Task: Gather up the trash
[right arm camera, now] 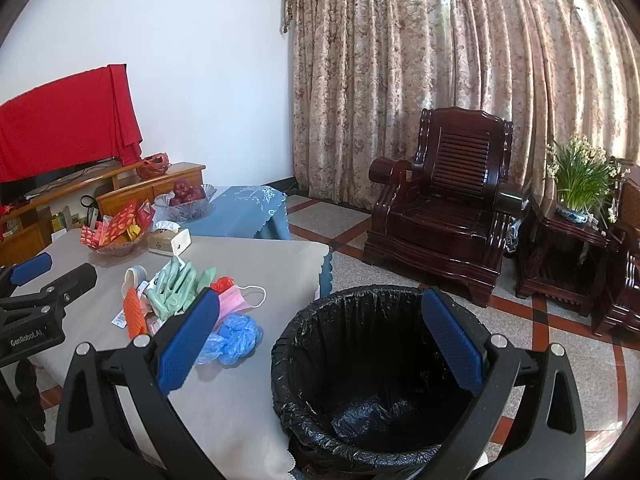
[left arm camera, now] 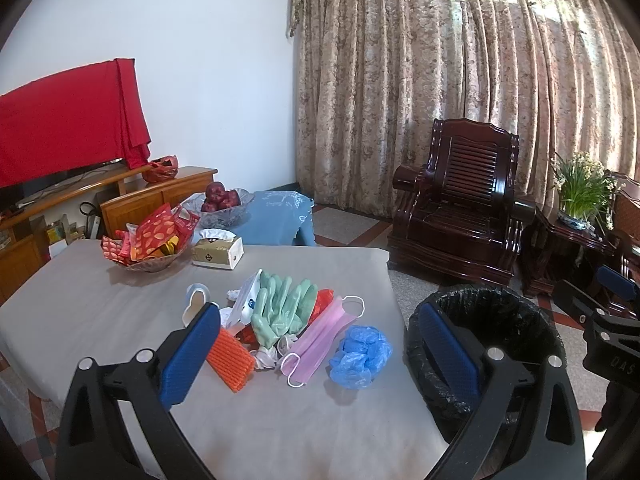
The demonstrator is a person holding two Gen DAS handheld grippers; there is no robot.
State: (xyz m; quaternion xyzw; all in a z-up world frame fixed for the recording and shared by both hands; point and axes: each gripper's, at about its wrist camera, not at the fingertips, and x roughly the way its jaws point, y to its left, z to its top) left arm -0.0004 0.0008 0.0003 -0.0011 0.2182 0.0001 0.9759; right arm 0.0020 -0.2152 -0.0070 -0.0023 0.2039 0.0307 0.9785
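A pile of trash lies on the grey table point(left arm camera: 80, 320): green rubber gloves point(left arm camera: 284, 308), a pink face mask point(left arm camera: 324, 336), crumpled blue plastic covers point(left arm camera: 360, 356), an orange ribbed piece point(left arm camera: 230, 358), white wrappers and a small cup point(left arm camera: 196, 300). A bin lined with a black bag point(right arm camera: 372, 364) stands on the floor right of the table. My left gripper point(left arm camera: 320, 344) is open and empty, above the near side of the pile. My right gripper point(right arm camera: 320, 340) is open and empty, hovering over the bin's left rim. The pile also shows in the right wrist view, with the blue covers point(right arm camera: 234, 338).
At the table's far side stand a snack bowl point(left arm camera: 150, 240), a tissue box point(left arm camera: 218, 252) and a glass bowl of apples point(left arm camera: 220, 204). A dark wooden armchair point(right arm camera: 444, 208), a side table with a potted plant point(right arm camera: 576, 188) and a TV cabinet point(left arm camera: 60, 208) surround it.
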